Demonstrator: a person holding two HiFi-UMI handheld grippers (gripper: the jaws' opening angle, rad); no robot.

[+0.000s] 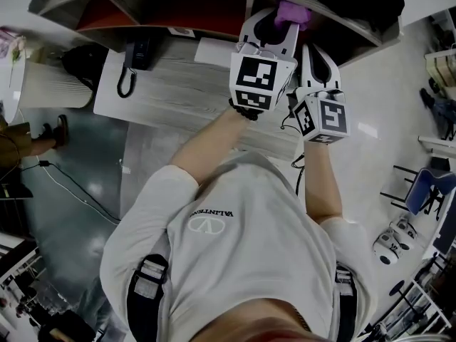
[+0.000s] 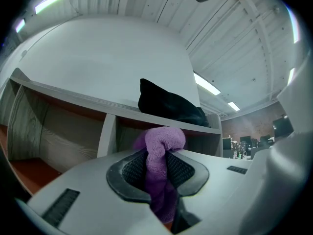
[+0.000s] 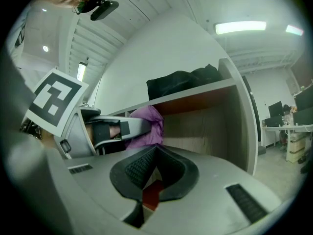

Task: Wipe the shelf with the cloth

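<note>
A purple cloth (image 1: 293, 11) is bunched between the jaws of my left gripper (image 1: 285, 23), which is shut on it. I hold it up at the mouth of a shelf compartment. In the left gripper view the cloth (image 2: 159, 148) bulges out past the gripper (image 2: 159, 155), in front of the wooden shelf (image 2: 93, 103) and its upright divider. My right gripper (image 1: 318, 54) is just to the right of the left one, its jaws shut with nothing between them (image 3: 156, 150). From there I see the cloth (image 3: 146, 126) and the right end wall of the shelf (image 3: 244, 126).
A black bag (image 2: 168, 104) lies on top of the shelf. Below stands a grey table (image 1: 178, 84) with a corded phone (image 1: 132, 63) and a white sheet (image 1: 214, 50). Chairs (image 1: 427, 187) stand to the right, and a cable (image 1: 64, 184) runs over the floor on the left.
</note>
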